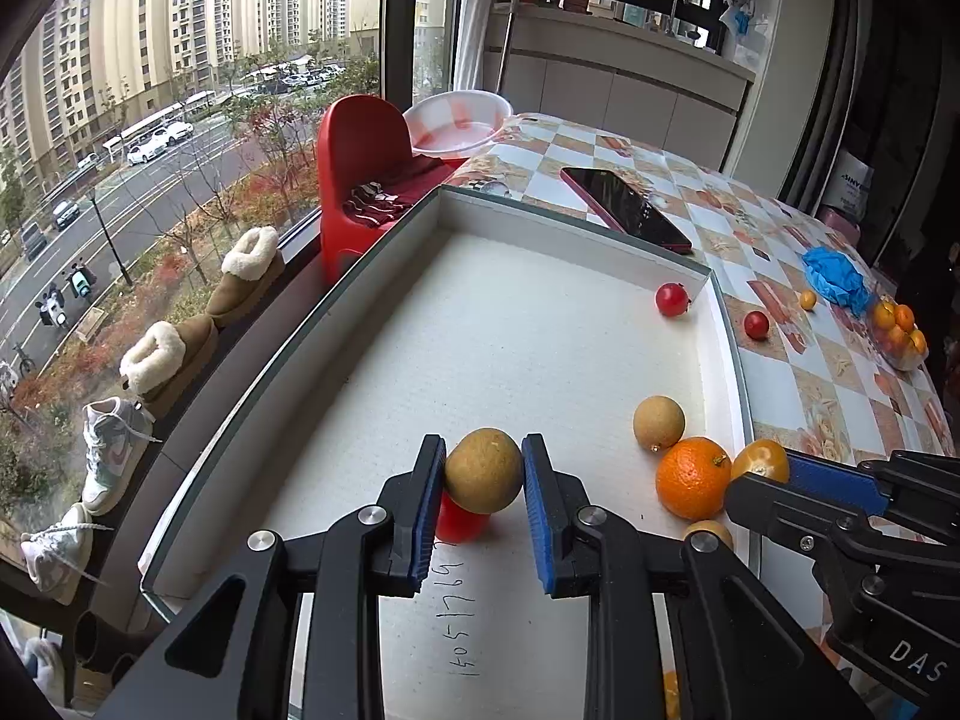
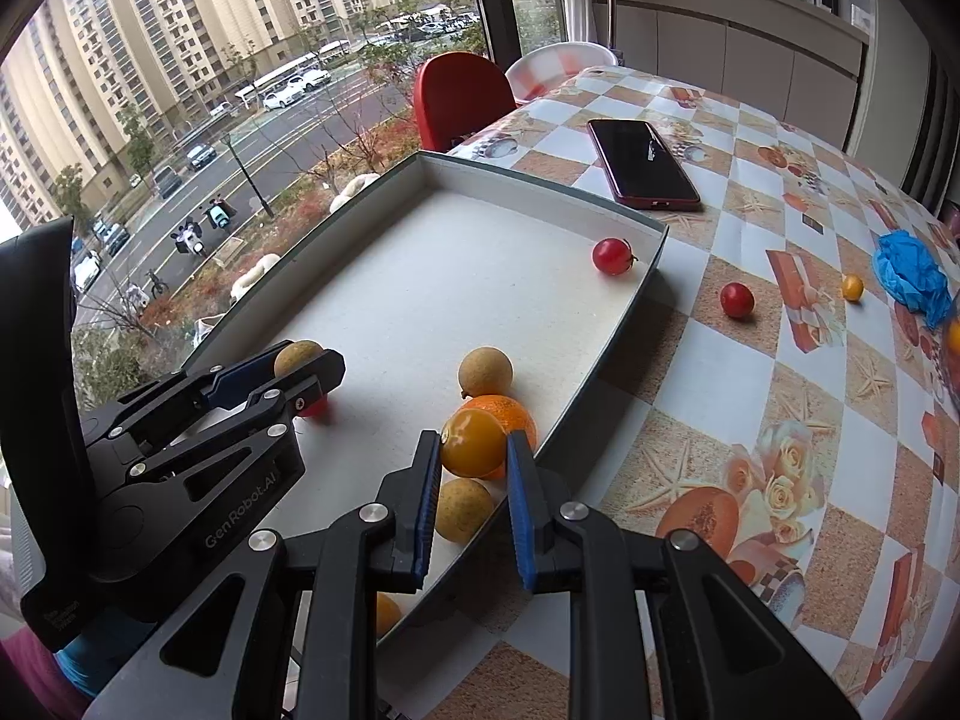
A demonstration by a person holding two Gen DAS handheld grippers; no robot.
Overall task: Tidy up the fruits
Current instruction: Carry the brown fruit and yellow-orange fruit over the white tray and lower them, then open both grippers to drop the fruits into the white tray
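My left gripper (image 1: 483,471) is shut on a brown longan (image 1: 483,470) and holds it just above a red cherry tomato (image 1: 459,520) in the white tray (image 1: 576,234). My right gripper (image 2: 471,443) is shut on a yellow cherry tomato (image 2: 472,441) over the tray's near right corner, above an orange (image 2: 515,410). The left gripper also shows in the right wrist view (image 2: 309,369). Another longan (image 2: 485,371), a third longan (image 2: 462,509) and a red tomato (image 2: 612,255) lie in the tray. A red tomato (image 2: 737,299) and a small yellow tomato (image 2: 852,286) lie on the table.
A dark phone (image 2: 642,163) lies beyond the tray on the checkered tablecloth (image 2: 750,396). A crumpled blue glove (image 2: 912,276) and a bag of small oranges (image 1: 898,330) sit at the right. A red chair (image 1: 360,162) and white basin (image 1: 459,123) stand behind, by the window.
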